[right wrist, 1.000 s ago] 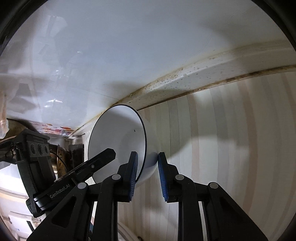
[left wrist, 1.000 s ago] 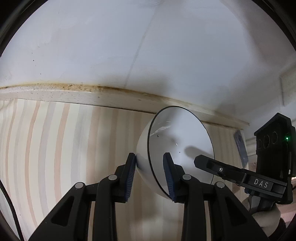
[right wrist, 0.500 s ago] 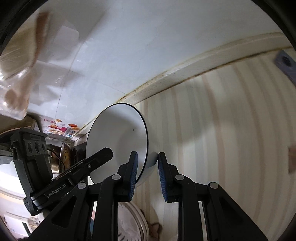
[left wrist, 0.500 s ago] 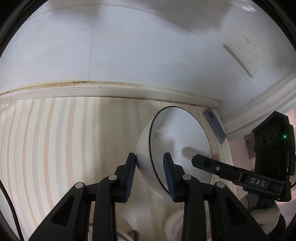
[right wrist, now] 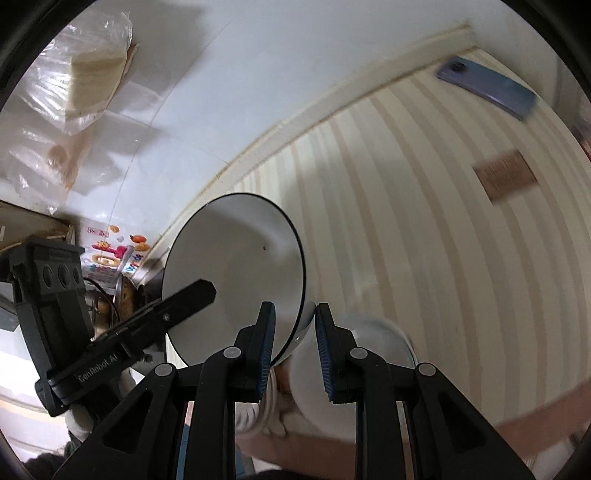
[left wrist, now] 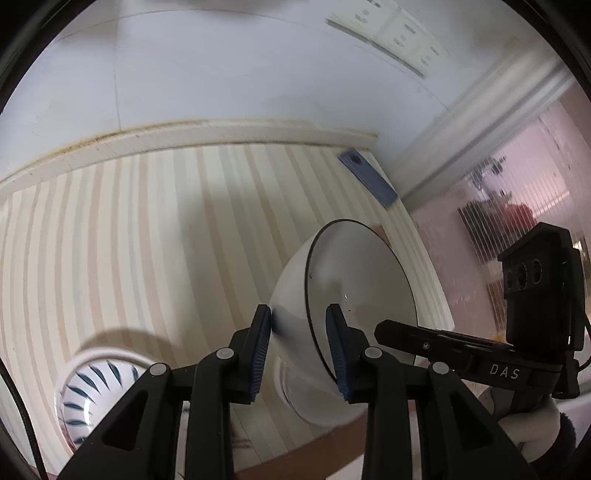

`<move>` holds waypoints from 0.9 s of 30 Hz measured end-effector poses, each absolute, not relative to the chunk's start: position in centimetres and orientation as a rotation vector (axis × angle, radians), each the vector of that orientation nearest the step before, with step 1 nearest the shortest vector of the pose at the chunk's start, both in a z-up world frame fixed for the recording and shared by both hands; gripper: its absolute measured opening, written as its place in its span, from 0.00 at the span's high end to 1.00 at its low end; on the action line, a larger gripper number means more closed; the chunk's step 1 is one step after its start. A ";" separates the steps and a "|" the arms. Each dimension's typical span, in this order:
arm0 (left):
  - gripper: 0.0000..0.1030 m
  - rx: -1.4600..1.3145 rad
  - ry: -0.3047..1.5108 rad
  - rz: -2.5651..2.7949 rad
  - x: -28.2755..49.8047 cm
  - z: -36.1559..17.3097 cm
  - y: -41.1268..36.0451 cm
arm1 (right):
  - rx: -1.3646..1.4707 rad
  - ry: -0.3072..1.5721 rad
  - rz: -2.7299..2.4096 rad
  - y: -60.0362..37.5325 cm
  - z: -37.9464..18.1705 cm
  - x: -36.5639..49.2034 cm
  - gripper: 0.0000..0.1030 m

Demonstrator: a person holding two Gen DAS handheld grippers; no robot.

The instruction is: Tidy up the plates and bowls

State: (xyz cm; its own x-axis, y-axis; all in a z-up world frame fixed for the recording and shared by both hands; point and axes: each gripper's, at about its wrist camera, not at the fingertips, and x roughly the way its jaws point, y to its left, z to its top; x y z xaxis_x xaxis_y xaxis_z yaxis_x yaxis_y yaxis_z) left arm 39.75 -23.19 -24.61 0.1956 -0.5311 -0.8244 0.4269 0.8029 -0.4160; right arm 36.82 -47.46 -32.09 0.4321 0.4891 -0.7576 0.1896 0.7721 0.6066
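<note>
A white bowl with a thin dark rim point(left wrist: 354, 291) is held in the air between both grippers, tilted on its side. My left gripper point(left wrist: 300, 347) is shut on its rim, one pad outside and one inside. My right gripper point(right wrist: 294, 347) is shut on the opposite rim of the same bowl point(right wrist: 236, 280). The right gripper's body also shows in the left wrist view point(left wrist: 480, 350), and the left gripper's body in the right wrist view point(right wrist: 122, 325). A white bowl with blue leaf marks point(left wrist: 92, 391) sits on the striped counter at lower left. Another white bowl point(right wrist: 376, 339) lies below the held one.
The striped counter point(left wrist: 147, 240) meets a white tiled wall point(left wrist: 221, 74). A blue phone point(right wrist: 484, 88) and a brown card point(right wrist: 506, 177) lie on the counter at the far right. A plastic bag point(right wrist: 70, 92) hangs at the left above cookware. Wall sockets point(left wrist: 388, 33) sit above.
Both grippers have tilted downwards with the bowl still held. The counter, the patterned bowl and another white bowl have come into view below.
</note>
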 end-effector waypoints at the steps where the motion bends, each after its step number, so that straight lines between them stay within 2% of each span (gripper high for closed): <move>1: 0.73 -0.097 1.204 -0.678 39.4 -24.9 -23.4 | 0.702 1.135 0.200 -47.5 -32.2 36.1 0.76; 10: 0.73 -0.036 1.260 -0.710 36.1 -27.4 -25.2 | 0.734 1.155 0.143 -49.2 -34.2 31.3 0.76; 27: 0.73 0.073 1.300 -0.673 34.9 -30.5 -27.1 | 0.690 1.199 0.116 -49.3 -36.0 30.4 0.76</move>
State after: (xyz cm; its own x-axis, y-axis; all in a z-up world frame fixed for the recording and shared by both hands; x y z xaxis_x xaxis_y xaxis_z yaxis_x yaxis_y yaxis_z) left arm 34.93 -27.06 -30.48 0.1078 -0.4169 -0.9025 0.4960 0.8093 -0.3146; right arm 30.40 -49.33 -35.98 0.3842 0.4333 -0.8152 0.2696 0.7919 0.5480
